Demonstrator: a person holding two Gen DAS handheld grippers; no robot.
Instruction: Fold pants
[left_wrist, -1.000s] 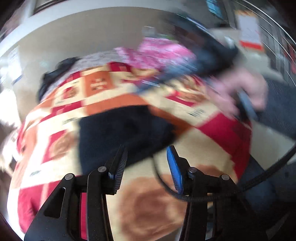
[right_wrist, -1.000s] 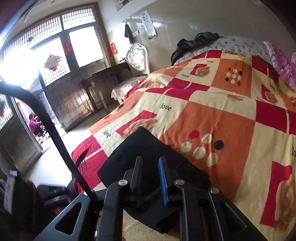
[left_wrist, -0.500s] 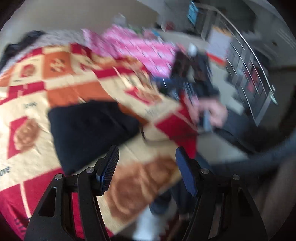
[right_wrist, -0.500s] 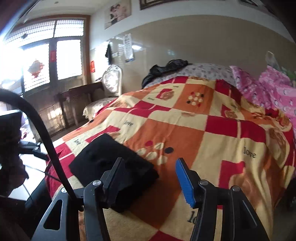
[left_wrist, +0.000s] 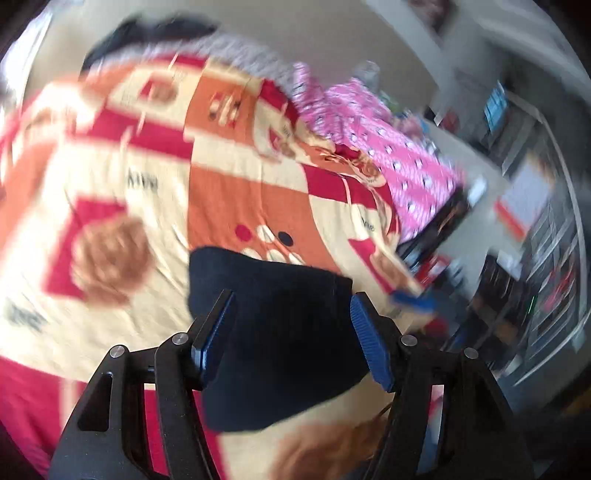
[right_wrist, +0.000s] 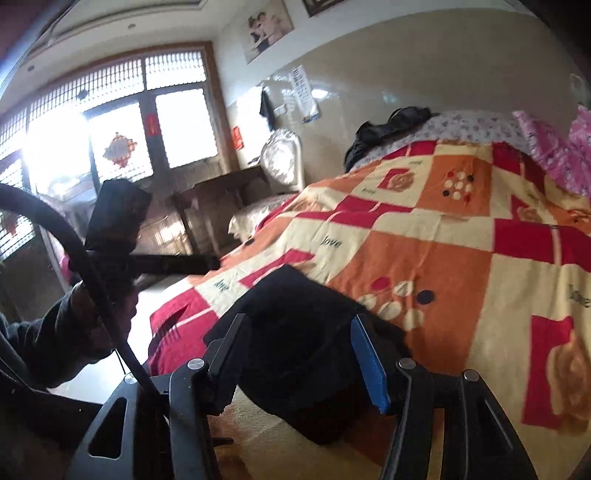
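pants (right_wrist: 306, 332): one, folded dark bundle on checked blanket (right_wrist: 461, 266)
left gripper (left_wrist: 291, 336): jaws apart, empty (frame blurred)
right gripper (right_wrist: 295, 354): had just opened, holding nothing
pink bedding (left_wrist: 388, 155): one pile, far side

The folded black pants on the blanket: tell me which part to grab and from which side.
Take the folded black pants by the thick near corner that points toward the bed's edge, coming in low from that edge. The layers stack there and it sits closest to both open claws, the right claw and the left claw. The far edge lies flat on the blanket, so it probably offers less to pinch.

Black pants (right_wrist: 306, 332), folded compact, flat on bed edge.
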